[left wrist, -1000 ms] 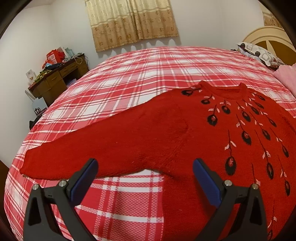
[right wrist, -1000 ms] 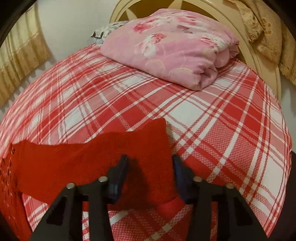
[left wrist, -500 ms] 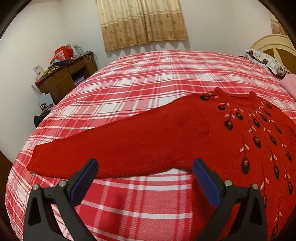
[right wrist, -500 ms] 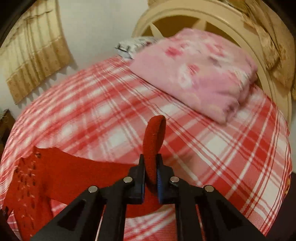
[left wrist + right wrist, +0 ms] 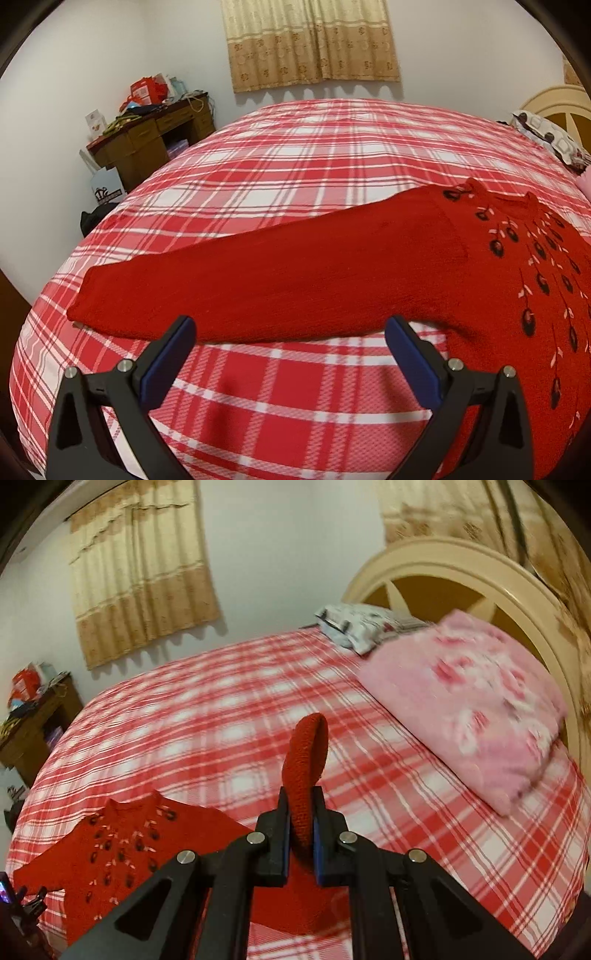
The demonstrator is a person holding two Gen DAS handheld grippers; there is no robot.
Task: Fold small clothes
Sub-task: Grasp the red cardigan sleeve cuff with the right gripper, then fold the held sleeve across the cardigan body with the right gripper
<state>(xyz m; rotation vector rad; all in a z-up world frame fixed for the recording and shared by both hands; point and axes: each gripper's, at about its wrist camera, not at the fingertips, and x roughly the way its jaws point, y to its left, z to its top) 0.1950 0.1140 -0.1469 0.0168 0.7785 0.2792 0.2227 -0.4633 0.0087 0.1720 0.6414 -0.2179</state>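
While the red knitted sweater with dark leaf motifs (image 5: 388, 273) lies spread on the red-and-white plaid bedspread (image 5: 295, 166), its one long sleeve flat, the left gripper (image 5: 290, 354) hovers just before that sleeve, fingers released and wide apart. On the sweater's opposite side, the right gripper (image 5: 300, 834) is clenched on the other sleeve's cuff (image 5: 306, 760), raised above the bedspread. Beyond the cuff lies a pink floral folded blanket (image 5: 480, 705).

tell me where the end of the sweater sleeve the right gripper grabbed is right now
In the right wrist view the sleeve cuff sticks up from the shut right gripper, lifted above the plaid bedspread, with the pink blanket to its right.
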